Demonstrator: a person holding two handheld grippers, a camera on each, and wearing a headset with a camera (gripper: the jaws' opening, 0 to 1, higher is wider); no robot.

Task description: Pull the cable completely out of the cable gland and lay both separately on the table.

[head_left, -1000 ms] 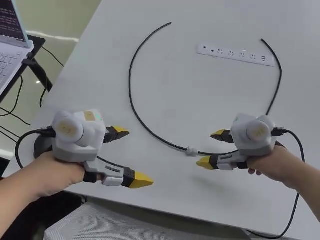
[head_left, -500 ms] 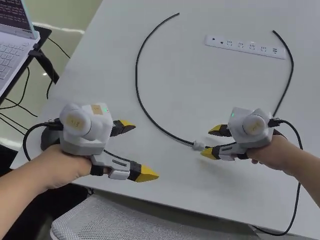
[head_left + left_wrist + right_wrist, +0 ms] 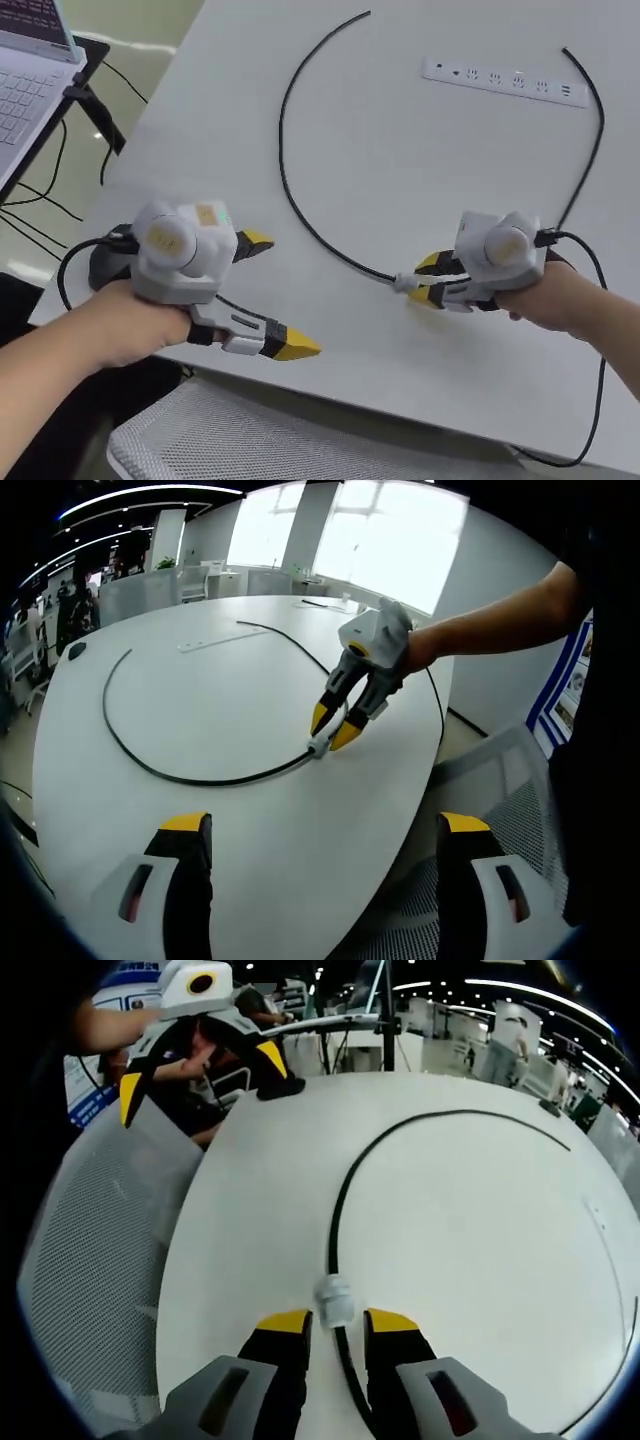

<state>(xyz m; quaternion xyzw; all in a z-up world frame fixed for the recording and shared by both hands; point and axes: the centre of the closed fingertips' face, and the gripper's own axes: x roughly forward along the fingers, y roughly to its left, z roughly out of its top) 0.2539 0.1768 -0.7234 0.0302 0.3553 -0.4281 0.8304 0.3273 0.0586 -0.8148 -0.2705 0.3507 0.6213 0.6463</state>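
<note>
A long black cable curves across the white table, and a small white cable gland sits on it near the front edge. My right gripper lies low on the table just behind the gland. In the right gripper view its jaws stand narrowly open on either side of the cable, with the gland at their tips and a gap on each side. My left gripper hovers wide open over the front left edge, holding nothing. In the left gripper view the gland lies below the right gripper.
A white power strip lies at the far side of the table. A laptop stands off the table's left. A grey mesh chair is below the front edge. Thin black leads trail from both grippers.
My right gripper has slid left along the cable up to the gland, and its jaws have narrowed around the cable. The left gripper has stayed wide open in about the same place.
</note>
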